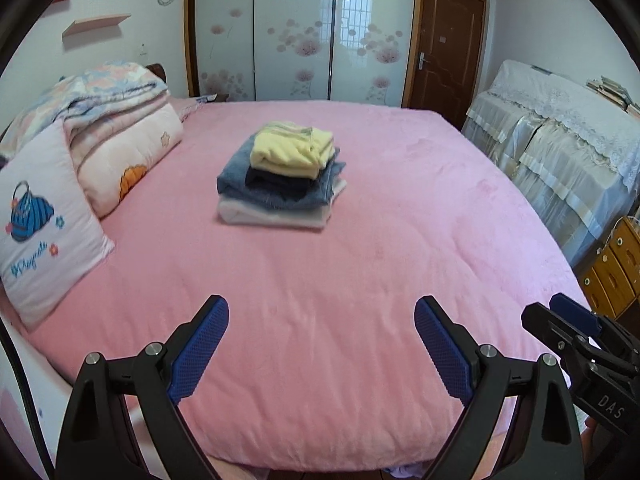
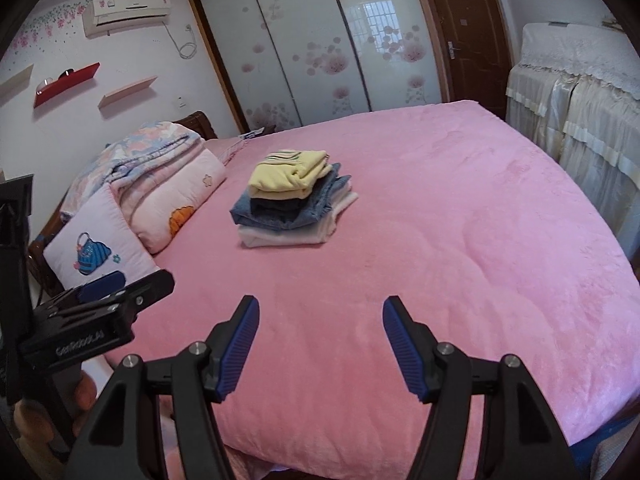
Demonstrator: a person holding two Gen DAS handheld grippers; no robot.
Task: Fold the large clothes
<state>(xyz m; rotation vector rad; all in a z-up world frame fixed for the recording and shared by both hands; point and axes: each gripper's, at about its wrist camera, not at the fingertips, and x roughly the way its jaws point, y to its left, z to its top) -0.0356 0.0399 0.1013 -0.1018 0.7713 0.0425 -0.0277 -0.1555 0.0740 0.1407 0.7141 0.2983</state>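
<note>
Left hand-held gripper point(image 1: 322, 312) hangs over the near part of the bed point(image 1: 360, 280), jaws spread wide, nothing between the blue pads, not touching the pink cover. Right hand-held gripper point(image 2: 321, 312) also above the near bed area, jaws apart and empty, pads clear of the fabric. In the left wrist view the right one shows at the right edge, just beside the left one's outer finger; in the right wrist view the left one shows at the lower left edge, with fingers of a person's hand point(image 2: 86, 396) visible under it.

Stack of folded clothes point(image 1: 282, 178) sits near the middle of the bed, well apart from both grippers. Top item is a pale yellow garment point(image 1: 290, 148), under it a dark piece, then blue denim point(image 1: 240, 184), then a white folded piece point(image 1: 272, 216) at the bottom touching the cover. Stack looks tidy, edges roughly aligned, denim sticking out a bit on the right.

At the left side of the bed: a white pillow with a blue bag print point(image 1: 44, 228), a pink rolled quilt with an orange patch point(image 1: 128, 160) beside it, and a floral blanket point(image 1: 100, 88) piled on top of the quilt. Behind the bed, sliding wardrobe doors with a flower pattern point(image 1: 296, 32) and a brown door point(image 1: 448, 44). At the right, furniture under a lace cover point(image 1: 560, 136).
</note>
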